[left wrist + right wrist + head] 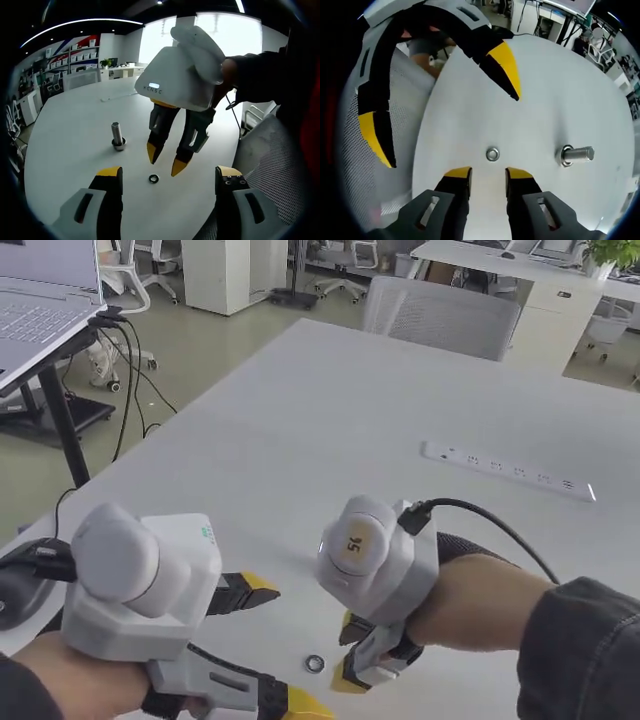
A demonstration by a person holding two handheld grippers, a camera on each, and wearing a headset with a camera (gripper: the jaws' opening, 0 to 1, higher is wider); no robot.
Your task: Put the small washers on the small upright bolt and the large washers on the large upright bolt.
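A small metal washer [492, 154] lies flat on the white table [545, 100], just ahead of my right gripper [488, 173], whose jaws are open with a narrow gap and hold nothing. In the head view the washer [315, 663] sits between both grippers. An upright bolt [117, 135] stands nearby with a washer around its base; the bolt [577, 153] lies to the right of the loose washer. My left gripper [168, 172] is wide open and empty, facing the washer [153, 178] and the right gripper [165, 160].
A white power strip [508, 471] lies on the far right of the table [300, 440]. A mesh chair [440, 315] stands at the far edge. A laptop on a stand [45, 300] is at the left, with cables hanging.
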